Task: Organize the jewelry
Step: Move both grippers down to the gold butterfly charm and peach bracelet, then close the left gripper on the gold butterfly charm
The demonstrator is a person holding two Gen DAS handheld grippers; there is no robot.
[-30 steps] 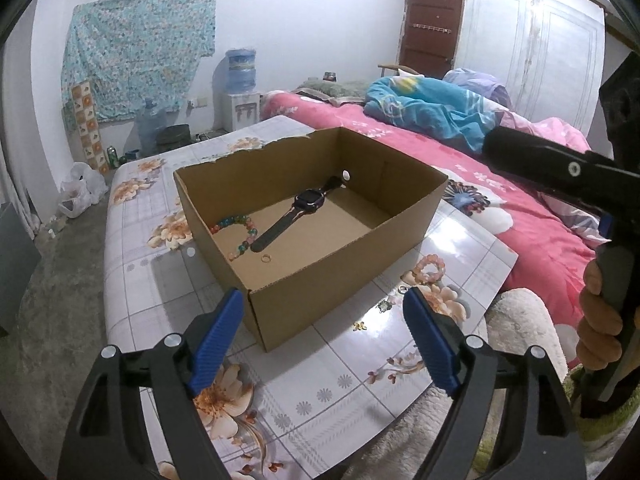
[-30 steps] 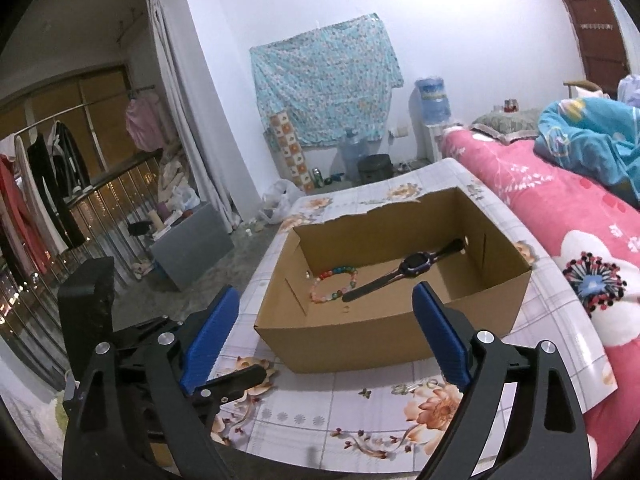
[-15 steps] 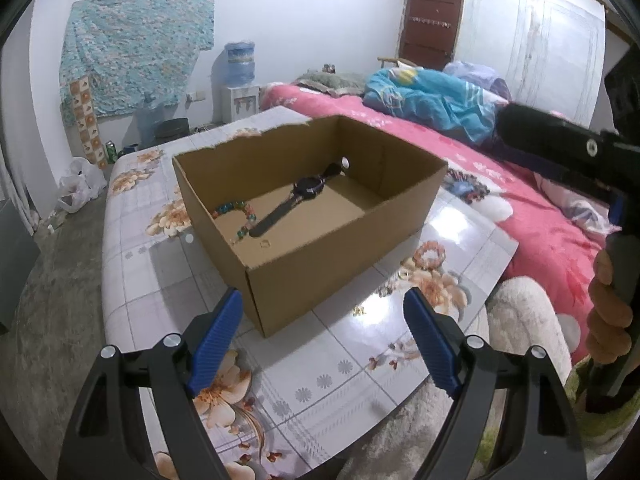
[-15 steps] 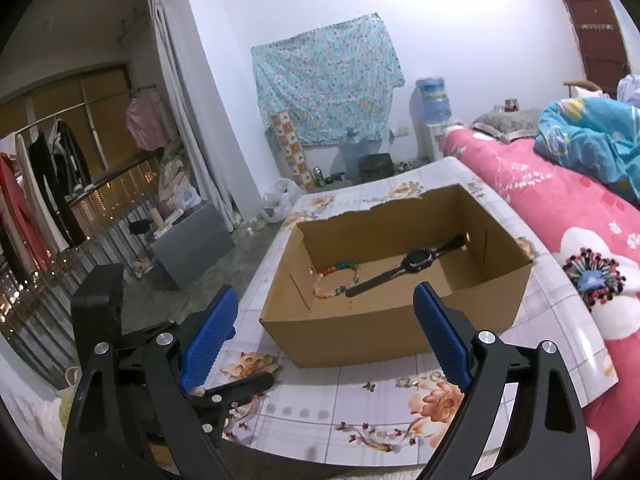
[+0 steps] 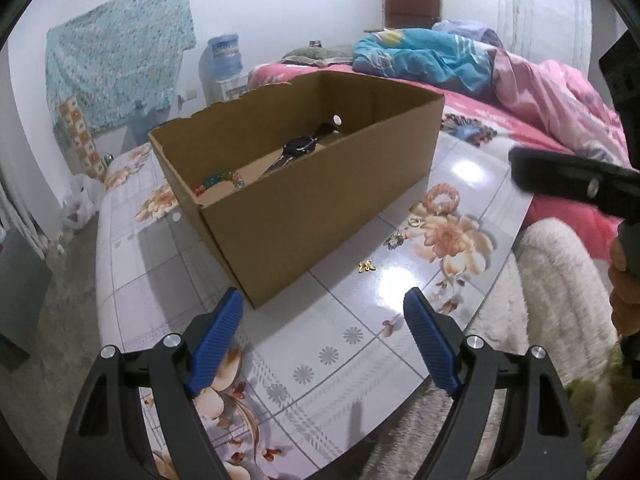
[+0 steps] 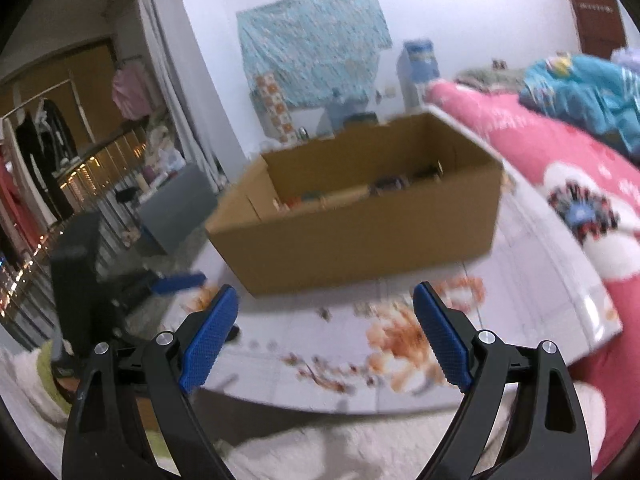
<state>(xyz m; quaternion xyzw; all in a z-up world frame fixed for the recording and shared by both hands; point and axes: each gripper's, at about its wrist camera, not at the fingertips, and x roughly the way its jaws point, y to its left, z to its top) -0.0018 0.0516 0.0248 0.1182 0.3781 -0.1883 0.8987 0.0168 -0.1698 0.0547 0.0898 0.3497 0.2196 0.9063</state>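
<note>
While both tools hung over the near edge of the table (image 5: 132, 264), the cardboard box (image 5: 320, 208) sat open-topped on it w/ its long axis running from near-left to far-right in the left view. Inside lay 1 black watch (image 5: 299, 146), strap stretched roughly along the box's length, face up, and 1 multicolour bead bracelet (image 5: 224, 178) near the left end. Outside the box, on the table to its right, I counted 1 peach bead bracelet (image 5: 440, 199), 1 small gold flower piece (image 5: 367, 266), and approx. 2 more tiny pieces (image 5: 404, 232) between them, too small to tell apart. The left tool (image 5: 323, 340) stood spread wide, nothing btw. its blue pads. The right tool (image 6: 325, 328) was spread too and empty, its view blurred. A hand (image 5: 624, 280) gripped the right tool's handle at the right edge of the left view.
</note>
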